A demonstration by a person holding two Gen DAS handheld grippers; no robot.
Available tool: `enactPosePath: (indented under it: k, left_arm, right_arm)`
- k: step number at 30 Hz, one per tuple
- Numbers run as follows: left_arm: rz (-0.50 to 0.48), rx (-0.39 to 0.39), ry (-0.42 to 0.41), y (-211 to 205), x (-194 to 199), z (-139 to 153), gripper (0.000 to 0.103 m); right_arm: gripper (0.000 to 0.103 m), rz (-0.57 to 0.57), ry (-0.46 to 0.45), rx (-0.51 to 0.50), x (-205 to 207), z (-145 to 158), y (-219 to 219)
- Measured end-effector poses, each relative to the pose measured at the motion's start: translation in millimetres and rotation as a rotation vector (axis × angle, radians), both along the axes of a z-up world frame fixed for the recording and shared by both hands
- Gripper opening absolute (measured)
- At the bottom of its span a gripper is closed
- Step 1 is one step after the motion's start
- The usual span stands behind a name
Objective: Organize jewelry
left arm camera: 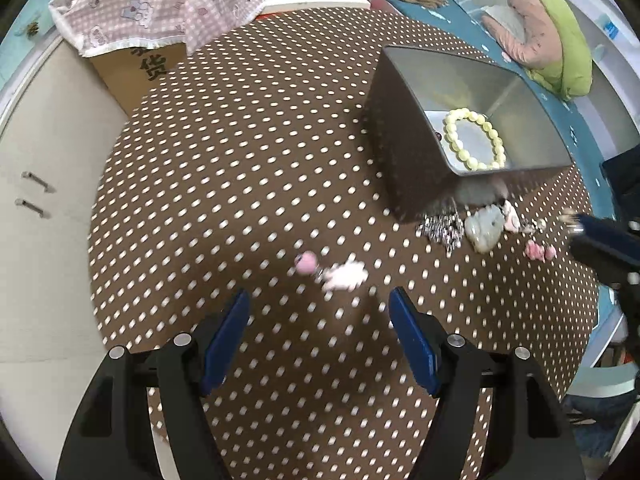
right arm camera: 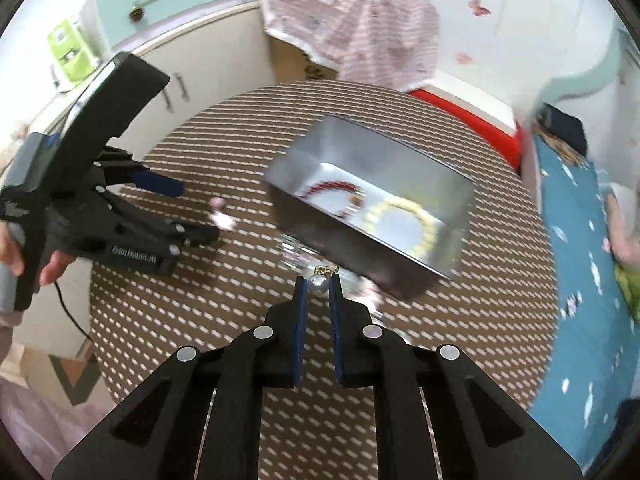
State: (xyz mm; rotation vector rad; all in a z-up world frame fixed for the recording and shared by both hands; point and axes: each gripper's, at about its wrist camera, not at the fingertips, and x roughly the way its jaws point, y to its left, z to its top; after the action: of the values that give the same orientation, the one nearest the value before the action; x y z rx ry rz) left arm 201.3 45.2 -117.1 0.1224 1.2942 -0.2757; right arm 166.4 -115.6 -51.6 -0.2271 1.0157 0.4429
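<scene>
Round brown polka-dot desk [left arm camera: 240, 152], grey metal box [right arm camera: 404, 280] with cream bead bracelet [left arm camera: 474, 139]; right fingers [right arm camera: 318, 282] pinching grey pearl earring [right arm camera: 316, 281]; left fingers [left arm camera: 320, 304] spread, empty, above pink trinket [left arm camera: 344, 274].

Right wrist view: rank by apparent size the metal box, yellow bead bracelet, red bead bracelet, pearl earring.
1. metal box, largest by far.
2. yellow bead bracelet and red bead bracelet: blurred, red partly hidden, too close to rank.
3. pearl earring, smallest though nearest the camera, pinched in the right gripper.
</scene>
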Motion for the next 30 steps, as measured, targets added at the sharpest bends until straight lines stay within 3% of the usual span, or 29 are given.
enactPosePath:
  k: [5, 6, 10, 19, 30]
  left_arm:
    - [0.015, 0.011, 0.045, -7.5, 16.6, -13.7, 0.067]
    - [0.017, 0.010, 0.046, -8.7, 18.3, -13.2, 0.062]
    - [0.013, 0.036, 0.045, -13.0, 24.3, -9.2, 0.025]
    - [0.013, 0.012, 0.009, -2.8, 17.2, 9.3, 0.024]
    - [-0.014, -0.021, -0.117, -5.4, 0.0, 77.5, 0.025]
  right_arm:
    - [0.012, -0.059, 0.005, -0.029, 2.6, 8.1, -36.4]
    - [0.012, -0.063, 0.001, -0.034, 2.9, 8.7, -39.5]
    - [0.012, -0.074, -0.017, -0.028, -1.0, 15.5, -50.1]
    - [0.012, -0.048, -0.036, -0.012, -6.1, 23.8, -43.7]
    - [0.012, -0.059, -0.086, 0.051, -3.4, 51.5, -35.3]
